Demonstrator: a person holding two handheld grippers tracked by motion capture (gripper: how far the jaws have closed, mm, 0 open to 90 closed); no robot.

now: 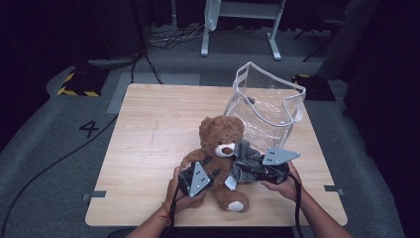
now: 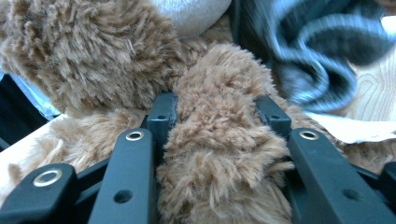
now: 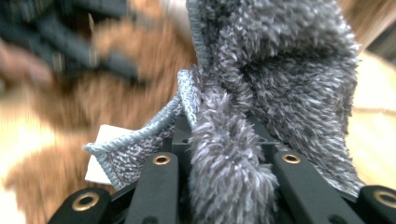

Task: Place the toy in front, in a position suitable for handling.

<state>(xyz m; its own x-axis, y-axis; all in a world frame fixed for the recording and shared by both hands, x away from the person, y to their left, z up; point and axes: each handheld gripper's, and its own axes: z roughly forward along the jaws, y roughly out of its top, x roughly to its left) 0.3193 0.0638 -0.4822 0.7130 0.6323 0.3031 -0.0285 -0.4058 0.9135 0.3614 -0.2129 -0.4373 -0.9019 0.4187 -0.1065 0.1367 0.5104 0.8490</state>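
A person sits at a wooden table (image 1: 148, 148) and holds a two-jaw gripper in each hand. A brown teddy bear (image 1: 220, 144) lies on its back on the table, just in front of the hands, with its head pointing away from the person.

The left gripper (image 1: 203, 166) reaches in from the bear's left side. In the left gripper view, the two black jaws rise on either side of a furry brown limb of the bear (image 2: 219, 140), and the fingers (image 2: 161, 116) press into the fur on both sides, so this gripper is gripping the bear's limb. Beyond the fingers sits the bear's body and the pale patch of its muzzle.

The right gripper (image 1: 255, 171) comes in from the other side, close to the bear's arm. In the right gripper view, a fold of grey fluffy cloth (image 3: 261, 93) runs down between the jaws, and the fingers (image 3: 180, 128) are closed on it. The cloth bunches up above the fingers, with its stitched edge hanging off to one side over a small white tag (image 3: 100, 158). In the high view, the cloth (image 1: 245, 156) rests against the bear's side, between the two grippers.

Farther from the hands, past the bear's head, a clear plastic bag (image 1: 265, 106) with white trim stands upright and open on the table.
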